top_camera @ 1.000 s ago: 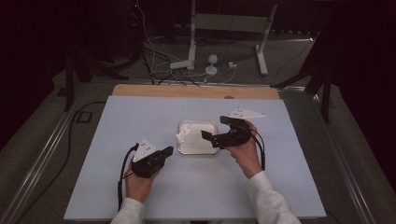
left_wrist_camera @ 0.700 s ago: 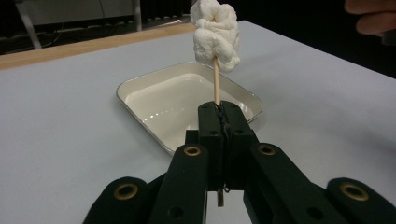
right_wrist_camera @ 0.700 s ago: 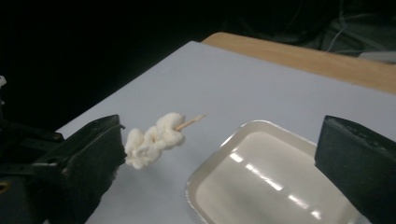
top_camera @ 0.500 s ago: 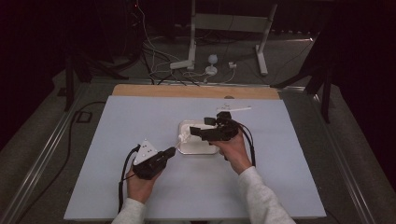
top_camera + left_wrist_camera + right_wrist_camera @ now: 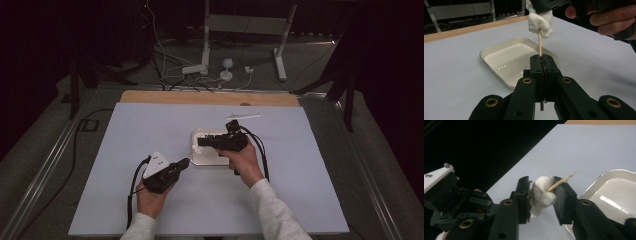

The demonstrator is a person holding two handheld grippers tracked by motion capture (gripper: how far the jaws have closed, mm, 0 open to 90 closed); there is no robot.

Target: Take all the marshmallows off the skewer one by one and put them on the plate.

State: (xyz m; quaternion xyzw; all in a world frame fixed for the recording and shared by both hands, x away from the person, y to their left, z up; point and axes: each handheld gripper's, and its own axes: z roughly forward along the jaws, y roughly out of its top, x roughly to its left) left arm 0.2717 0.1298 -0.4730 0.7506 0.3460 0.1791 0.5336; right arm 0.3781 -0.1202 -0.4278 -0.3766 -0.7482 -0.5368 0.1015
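Left gripper view: your left tool [image 5: 541,58] clamped skewer [image 5: 540,42] upright at frame centre, above tray [image 5: 499,72] on counter [image 5: 454,75]. Your right tool [image 5: 544,192], jaws just closing, pinched marshmallow [image 5: 541,195] on stick's top. Step: likely pulling marshmallow off. Next: steady pull along skewer.

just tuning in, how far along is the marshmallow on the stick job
Done: the wooden skewer stands clamped upright in the shut left gripper, and its tip already pokes through the marshmallow. In hand: the right gripper has just been closing its jaws on the marshmallow, pads pressing both sides. Left, probably: letting go and setting the skewered marshmallow in the white tray, which looks empty.
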